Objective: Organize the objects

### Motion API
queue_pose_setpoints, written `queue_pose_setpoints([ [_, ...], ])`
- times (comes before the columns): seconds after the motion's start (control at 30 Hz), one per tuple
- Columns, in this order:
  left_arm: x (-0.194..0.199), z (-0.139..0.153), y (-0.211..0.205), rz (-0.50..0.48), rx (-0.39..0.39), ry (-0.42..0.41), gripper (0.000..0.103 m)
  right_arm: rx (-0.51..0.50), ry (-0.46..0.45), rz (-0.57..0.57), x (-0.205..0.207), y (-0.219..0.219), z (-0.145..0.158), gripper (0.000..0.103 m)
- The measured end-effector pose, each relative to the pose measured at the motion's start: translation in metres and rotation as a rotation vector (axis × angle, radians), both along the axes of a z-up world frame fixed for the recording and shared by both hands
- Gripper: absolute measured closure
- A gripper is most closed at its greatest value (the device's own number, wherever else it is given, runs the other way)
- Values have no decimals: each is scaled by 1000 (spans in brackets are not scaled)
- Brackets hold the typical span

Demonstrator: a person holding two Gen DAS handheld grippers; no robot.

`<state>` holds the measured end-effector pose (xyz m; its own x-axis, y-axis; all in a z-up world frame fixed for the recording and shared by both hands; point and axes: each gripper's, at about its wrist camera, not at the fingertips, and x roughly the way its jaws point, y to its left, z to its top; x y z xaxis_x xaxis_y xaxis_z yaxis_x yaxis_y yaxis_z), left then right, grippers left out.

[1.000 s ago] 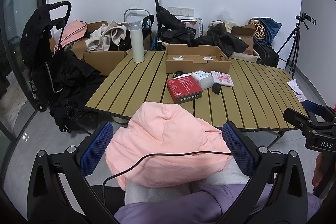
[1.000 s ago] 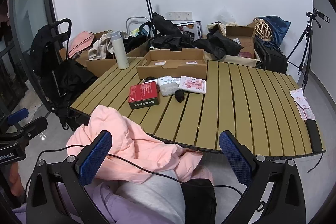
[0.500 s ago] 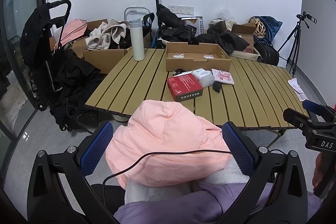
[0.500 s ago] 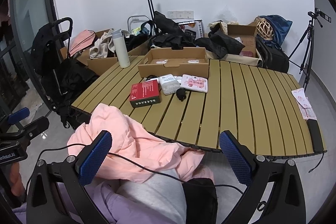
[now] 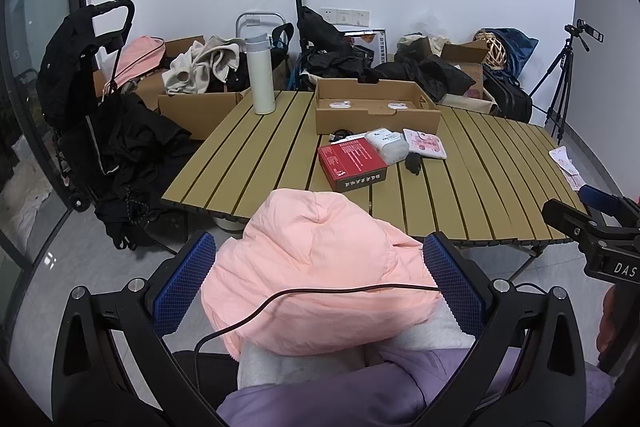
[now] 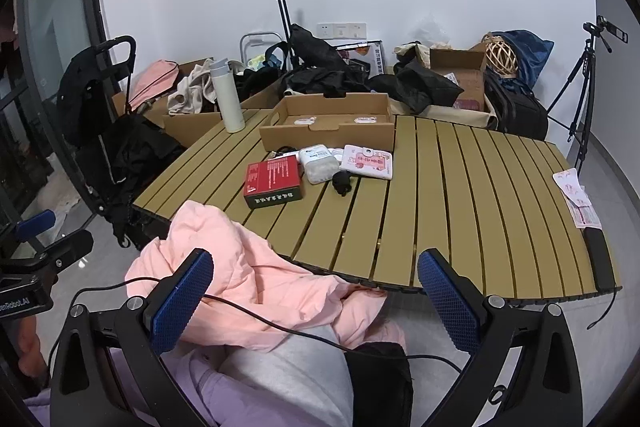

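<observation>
Pink jacket (image 5: pixel 316 267) bunched on my lap, between my left gripper's (image 5: pixel 320 283) spread fingers; right gripper (image 6: pixel 316 299) spread too, holding nothing. Red box (image 5: pixel 352 163) flat on table (image 5: pixel 256 155), long axis running away from me, near edge labelled. Beyond: pouch (image 5: pixel 387 145), cardboard tray (image 5: pixel 376 107).

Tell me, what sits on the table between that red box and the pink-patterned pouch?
A white packet lies between the red box and the pink-patterned pouch, and a small black object rests just in front of the gap. The right wrist view shows it best.

table (image 6: pixel 460 195) (slatted) | red box (image 6: pixel 273 183) | cardboard tray (image 6: pixel 328 125) | bottle (image 6: pixel 228 99)
</observation>
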<state>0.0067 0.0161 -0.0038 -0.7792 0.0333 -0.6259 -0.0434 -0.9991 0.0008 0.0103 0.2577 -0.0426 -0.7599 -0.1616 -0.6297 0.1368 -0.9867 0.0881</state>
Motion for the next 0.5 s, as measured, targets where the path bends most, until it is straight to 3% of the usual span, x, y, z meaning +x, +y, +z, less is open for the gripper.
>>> queue_pose_setpoints([
  [0.17,-1,-2,-1,1,-10,22,0,6,36,-10,-1,1,-3,0],
  [0.3,-22,-19,-6,-33,32,-15,0,-6,127,-4,-5,5,-12,0],
  [0.4,-47,-51,-9,-84,87,-120,0,27,31,31,-26,3,-33,0],
  [0.5,-71,-73,-15,-57,127,-132,0,36,-63,44,-51,1,-60,0],
])
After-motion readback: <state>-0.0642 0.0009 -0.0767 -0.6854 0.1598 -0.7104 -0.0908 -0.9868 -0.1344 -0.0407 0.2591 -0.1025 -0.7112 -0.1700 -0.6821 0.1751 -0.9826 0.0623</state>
